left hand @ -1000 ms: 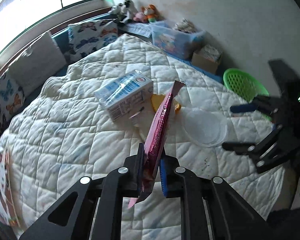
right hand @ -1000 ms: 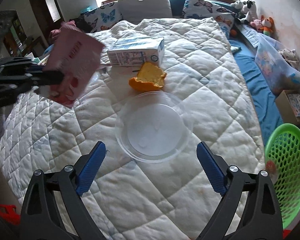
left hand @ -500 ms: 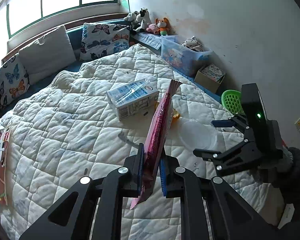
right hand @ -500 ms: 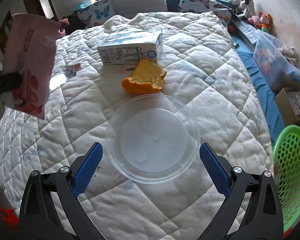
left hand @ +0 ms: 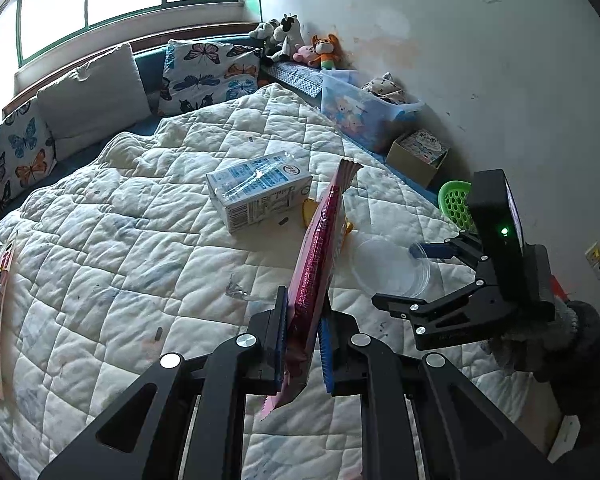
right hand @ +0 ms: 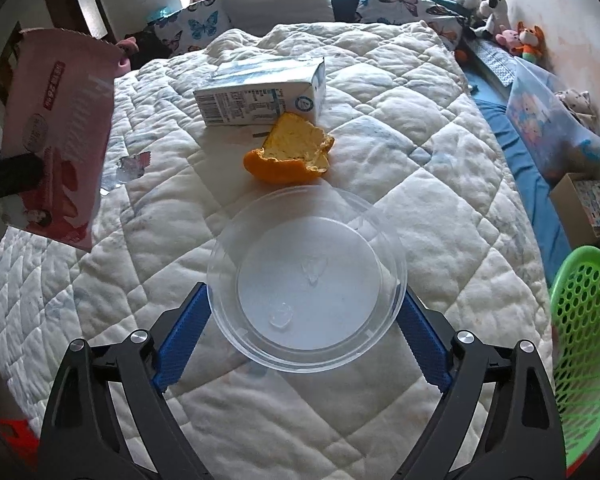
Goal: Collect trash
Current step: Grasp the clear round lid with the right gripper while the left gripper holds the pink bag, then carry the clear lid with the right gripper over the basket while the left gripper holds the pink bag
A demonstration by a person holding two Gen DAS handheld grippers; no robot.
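The clear plastic lid (right hand: 306, 280) is flanked by the right tool (right hand: 302, 340), whose spread jaws have just been closing; the pink wrapper (left hand: 316, 272) is pinched by the left tool (left hand: 302, 344).

pink wrapper (left hand: 320, 256) — green basket (right hand: 584, 344), butterfly pillows (left hand: 210, 74)

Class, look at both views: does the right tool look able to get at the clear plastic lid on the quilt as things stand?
Probably yes. The right tool already straddles the clear plastic lid, a blue pad at each side of its rim. Nothing lies on it; the orange peel sits just beyond.
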